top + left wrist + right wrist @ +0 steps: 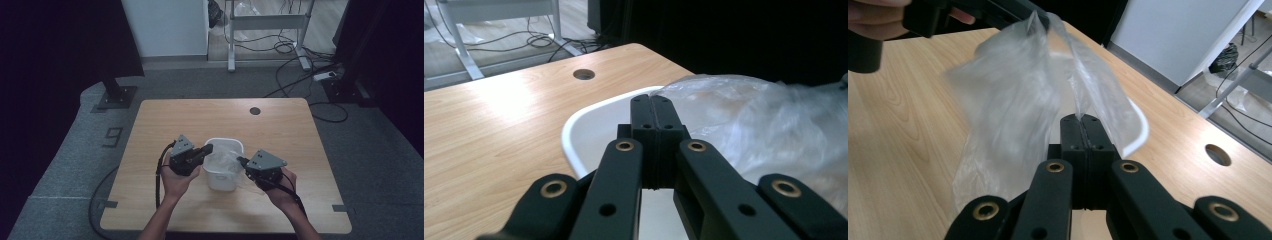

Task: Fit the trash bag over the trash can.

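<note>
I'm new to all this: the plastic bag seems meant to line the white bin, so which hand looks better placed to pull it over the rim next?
Probably the left gripper: it hangs above the white bin's rim, shut on the plastic bag.

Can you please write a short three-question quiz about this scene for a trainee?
1. True or false: the bag is held by both tools.
2. What does the bag hang over? A) the bin B) a plate C) the floor
3. Fill in: the right tool is ___ on the bag.

Key: 1 true, the left tool grips it too; 2 A; 3 shut.
</note>
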Demonstrator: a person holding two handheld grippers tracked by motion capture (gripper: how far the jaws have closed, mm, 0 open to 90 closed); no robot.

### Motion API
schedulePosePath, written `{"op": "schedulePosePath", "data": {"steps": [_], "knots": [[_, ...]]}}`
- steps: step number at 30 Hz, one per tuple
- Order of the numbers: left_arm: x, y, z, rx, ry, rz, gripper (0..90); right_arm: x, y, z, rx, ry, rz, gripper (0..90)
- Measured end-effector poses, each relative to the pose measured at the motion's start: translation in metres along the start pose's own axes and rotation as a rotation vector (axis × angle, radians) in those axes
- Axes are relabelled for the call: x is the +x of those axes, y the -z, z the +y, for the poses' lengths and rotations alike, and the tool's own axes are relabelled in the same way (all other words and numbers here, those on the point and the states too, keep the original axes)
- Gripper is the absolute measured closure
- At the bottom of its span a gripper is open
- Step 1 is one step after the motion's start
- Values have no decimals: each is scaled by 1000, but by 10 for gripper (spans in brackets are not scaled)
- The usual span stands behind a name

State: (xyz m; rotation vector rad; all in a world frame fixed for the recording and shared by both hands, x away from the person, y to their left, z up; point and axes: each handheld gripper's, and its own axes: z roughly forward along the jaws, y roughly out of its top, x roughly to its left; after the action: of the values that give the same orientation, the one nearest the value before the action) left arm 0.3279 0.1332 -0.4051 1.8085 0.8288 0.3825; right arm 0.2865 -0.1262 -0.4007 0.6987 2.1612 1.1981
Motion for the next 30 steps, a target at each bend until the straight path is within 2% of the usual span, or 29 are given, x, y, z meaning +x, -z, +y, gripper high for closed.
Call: {"op": "schedulePosePath", "data": {"steps": [7, 10, 15, 19, 22, 26, 30], "knots": [[6, 10, -2, -17, 6, 11, 900, -5, 11, 8, -11, 28, -44, 892], [8, 15, -4, -23, 12, 15, 900, 1, 17, 11, -18, 61, -65, 893], [10, 20, -9, -25, 23, 25, 900, 11, 18, 7, -28, 65, -61, 892], [13, 23, -11, -32, 32, 36, 900, 13, 17, 1, -41, 49, -66, 893], [16, 24, -13, -43, 39, 47, 900, 9, 17, -3, -61, 21, -90, 893], [18, 26, -15, -53, 48, 55, 900, 2, 16, -8, -70, -13, -93, 893], [20, 30, -17, -56, 53, 56, 900, -2, 13, -16, -73, -56, -70, 893]]}}
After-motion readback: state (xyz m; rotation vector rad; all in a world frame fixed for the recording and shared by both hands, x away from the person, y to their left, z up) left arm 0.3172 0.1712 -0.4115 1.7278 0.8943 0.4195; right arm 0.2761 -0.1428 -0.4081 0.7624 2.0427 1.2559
